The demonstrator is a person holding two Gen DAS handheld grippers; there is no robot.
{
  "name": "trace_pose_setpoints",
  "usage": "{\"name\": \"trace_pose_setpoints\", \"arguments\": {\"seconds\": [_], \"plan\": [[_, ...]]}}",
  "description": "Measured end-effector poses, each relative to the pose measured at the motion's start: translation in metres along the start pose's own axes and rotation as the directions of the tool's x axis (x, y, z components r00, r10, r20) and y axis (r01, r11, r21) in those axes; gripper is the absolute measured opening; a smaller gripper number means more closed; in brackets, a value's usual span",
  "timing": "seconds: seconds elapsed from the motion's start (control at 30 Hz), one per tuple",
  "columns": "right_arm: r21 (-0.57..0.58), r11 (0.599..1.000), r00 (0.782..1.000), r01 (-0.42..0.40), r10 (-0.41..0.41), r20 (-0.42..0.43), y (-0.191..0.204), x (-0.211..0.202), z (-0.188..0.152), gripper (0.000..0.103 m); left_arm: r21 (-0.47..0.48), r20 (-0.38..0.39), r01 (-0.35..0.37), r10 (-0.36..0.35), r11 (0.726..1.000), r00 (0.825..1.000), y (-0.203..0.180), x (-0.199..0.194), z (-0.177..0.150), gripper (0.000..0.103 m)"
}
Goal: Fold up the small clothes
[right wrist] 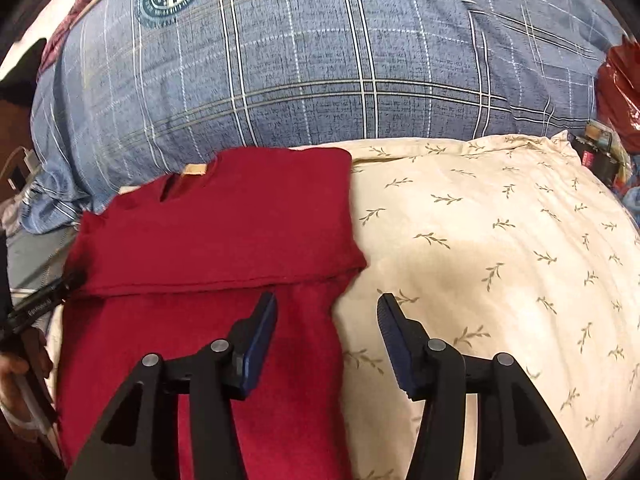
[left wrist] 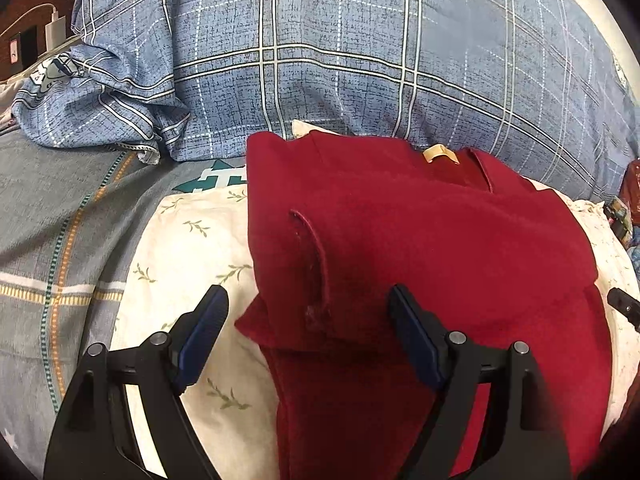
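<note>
A red shirt (right wrist: pixel 208 248) with an unreadable tan neck label (right wrist: pixel 195 169) lies below a crest-printed blue plaid duvet (right wrist: pixel 304 68), with the left gripper (left wrist: pixel 308 304) spread wide and the right gripper (right wrist: pixel 326 308) parted, both empty.

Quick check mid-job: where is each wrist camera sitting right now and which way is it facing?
Left wrist: on the left gripper, angled down over the red shirt's left edge; its open fingers show, nothing gripped.
Right wrist: on the right gripper, angled down over the shirt's right edge and the leaf-print pillow; open fingers show, plus a hand at left.
Shared: shirt, pillow, blue plaid quilt.
</note>
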State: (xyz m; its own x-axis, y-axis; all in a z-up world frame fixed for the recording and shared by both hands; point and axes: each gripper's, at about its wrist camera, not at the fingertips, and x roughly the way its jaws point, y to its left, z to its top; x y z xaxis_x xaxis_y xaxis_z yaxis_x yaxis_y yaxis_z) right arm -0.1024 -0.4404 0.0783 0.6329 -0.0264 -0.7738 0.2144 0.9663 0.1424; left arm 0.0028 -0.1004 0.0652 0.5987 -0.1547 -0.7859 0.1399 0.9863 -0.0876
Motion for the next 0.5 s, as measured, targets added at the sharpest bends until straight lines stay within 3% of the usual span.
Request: {"name": "trace_pose_setpoints", "arguments": {"seconds": [0.2, 0.3, 0.5], "plan": [[-0.007, 0.998, 0.998, -0.055, 0.054, -0.029, 0.004, -0.008, -0.018, 0.061, 0.025, -0.018, 0.048, -0.047, 0.999, 0.999, -0.006, -0.009, -0.013, 0.084], [-0.011, 0.999, 0.998, -0.049, 0.049, -0.051, 0.003, -0.008, -0.025, 0.061, 0.014, -0.044, 0.059, -0.059, 0.998, 0.997, -0.007, -0.012, -0.021, 0.084], [-0.016, 0.998, 0.996, -0.062, 0.061, -0.066, -0.005, -0.019, -0.042, 0.071, -0.001, -0.073, 0.102, -0.102, 0.995, 0.992, -0.006, -0.038, -0.042, 0.084]]}}
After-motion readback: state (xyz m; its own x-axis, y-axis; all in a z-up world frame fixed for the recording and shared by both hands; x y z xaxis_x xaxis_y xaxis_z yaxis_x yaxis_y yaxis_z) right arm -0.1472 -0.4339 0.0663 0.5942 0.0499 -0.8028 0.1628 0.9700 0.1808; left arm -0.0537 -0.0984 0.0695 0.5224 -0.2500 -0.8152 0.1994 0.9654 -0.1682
